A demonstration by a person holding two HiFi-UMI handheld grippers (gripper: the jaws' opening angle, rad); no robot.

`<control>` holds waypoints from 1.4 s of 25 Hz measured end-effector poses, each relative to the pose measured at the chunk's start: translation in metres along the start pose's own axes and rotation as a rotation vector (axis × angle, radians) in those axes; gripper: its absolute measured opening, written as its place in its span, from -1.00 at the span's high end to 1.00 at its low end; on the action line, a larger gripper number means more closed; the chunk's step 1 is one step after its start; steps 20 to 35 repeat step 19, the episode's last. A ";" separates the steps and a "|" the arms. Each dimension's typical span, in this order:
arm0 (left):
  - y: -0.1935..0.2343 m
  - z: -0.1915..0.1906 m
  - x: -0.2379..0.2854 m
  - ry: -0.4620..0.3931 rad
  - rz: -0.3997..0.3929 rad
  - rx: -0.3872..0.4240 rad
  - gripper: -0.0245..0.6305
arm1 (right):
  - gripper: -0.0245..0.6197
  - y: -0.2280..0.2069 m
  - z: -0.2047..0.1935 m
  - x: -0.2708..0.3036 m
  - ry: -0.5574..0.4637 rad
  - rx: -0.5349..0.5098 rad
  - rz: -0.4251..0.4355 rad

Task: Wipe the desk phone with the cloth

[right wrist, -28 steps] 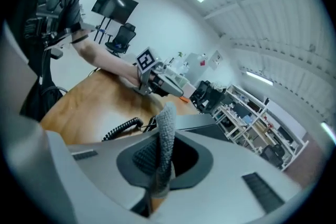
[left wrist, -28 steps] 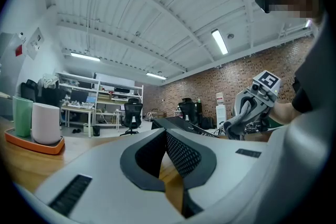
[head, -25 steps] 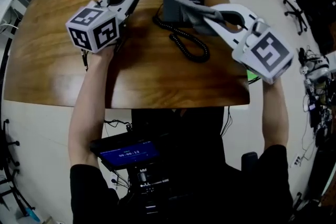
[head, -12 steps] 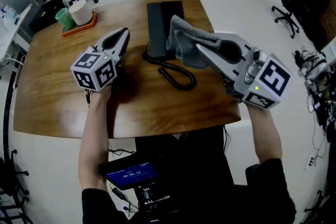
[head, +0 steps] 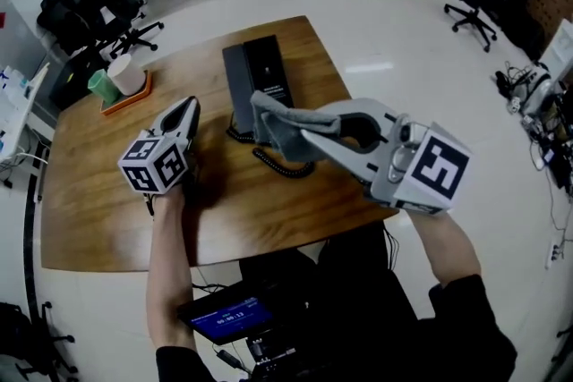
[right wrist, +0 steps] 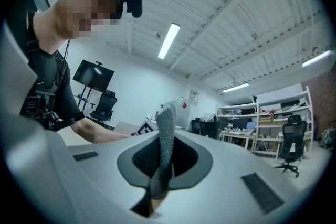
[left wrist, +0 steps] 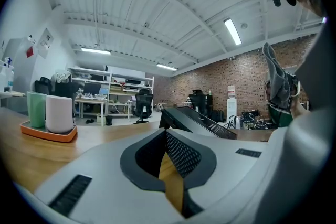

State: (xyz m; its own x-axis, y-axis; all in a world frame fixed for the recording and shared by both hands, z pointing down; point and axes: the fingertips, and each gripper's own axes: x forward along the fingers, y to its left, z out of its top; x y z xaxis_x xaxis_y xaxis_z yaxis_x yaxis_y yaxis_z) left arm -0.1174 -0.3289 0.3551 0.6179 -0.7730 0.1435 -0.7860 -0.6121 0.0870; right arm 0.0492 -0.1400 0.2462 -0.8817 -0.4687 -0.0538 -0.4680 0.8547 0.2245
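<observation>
The right hand-held gripper (head: 303,135) has its jaws clamped on the cloth (head: 272,126), a soft grey fabric that hangs in limp folds over the near end of the desk phone (head: 254,71). Whether the cloth touches the phone cannot be told. The cloth is in hand, so pickup is complete, but the wiping is judged unfinished.

The phone is a flat, matte black slab with a coiled cord (head: 283,164). It lies on the glossy wooden bench (head: 89,192).

The left hand-held gripper (head: 189,109) rests low beside the phone, its jaws drawn together on nothing.
</observation>
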 end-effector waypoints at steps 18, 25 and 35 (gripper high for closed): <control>-0.027 0.003 0.000 0.005 -0.050 -0.022 0.95 | 0.85 0.005 0.003 -0.033 -0.067 0.057 -0.036; -0.029 0.003 0.000 0.005 -0.051 -0.030 0.94 | 0.85 0.005 0.004 -0.036 -0.071 0.060 -0.036; -0.029 0.003 0.000 0.005 -0.051 -0.030 0.94 | 0.85 0.005 0.004 -0.036 -0.071 0.060 -0.036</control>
